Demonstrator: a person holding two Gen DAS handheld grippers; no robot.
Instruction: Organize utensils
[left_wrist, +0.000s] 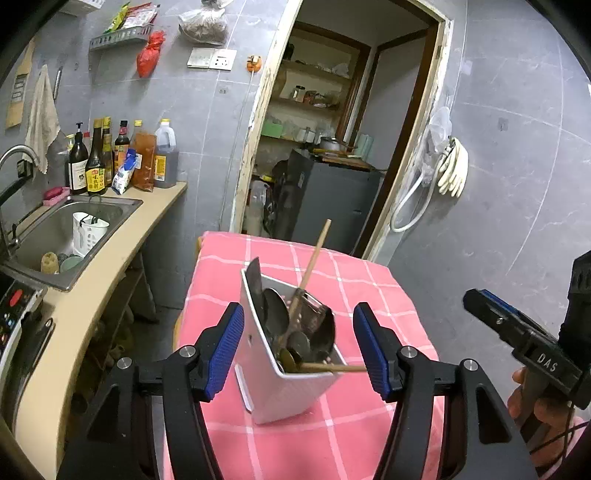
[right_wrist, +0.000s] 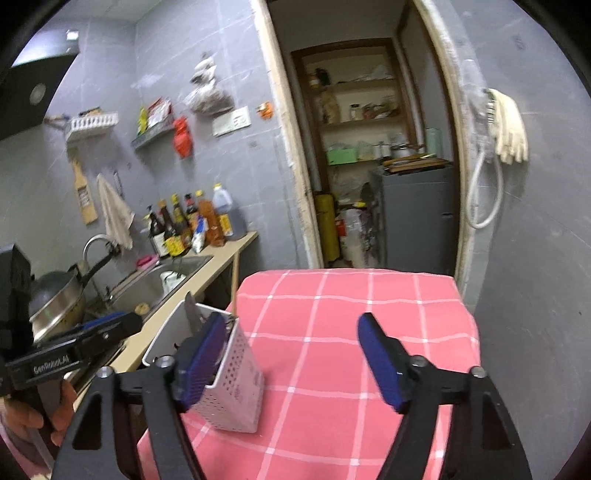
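A white perforated utensil holder (left_wrist: 284, 391) stands on the pink checked tablecloth (left_wrist: 354, 288). It holds metal spoons (left_wrist: 277, 314), a dark blade (left_wrist: 255, 277) and wooden chopsticks (left_wrist: 314, 258); one chopstick (left_wrist: 332, 367) lies across its rim. My left gripper (left_wrist: 298, 321) is open, its blue pads on either side of the holder and not pressing it. My right gripper (right_wrist: 291, 325) is also open over bare cloth, with the holder (right_wrist: 236, 387) just beyond its left finger. Each gripper appears at the edge of the other's view: the right (left_wrist: 480, 301), the left (right_wrist: 125, 321).
A counter (left_wrist: 110, 266) with a sink (left_wrist: 62, 229) runs along the left, with sauce bottles (left_wrist: 118, 162) at its far end and a lidded pan (right_wrist: 55, 299) nearer. Behind the table an open doorway (right_wrist: 369, 147) shows shelves and a grey cabinet (right_wrist: 417, 218). A hand (left_wrist: 539, 410) holds the right gripper.
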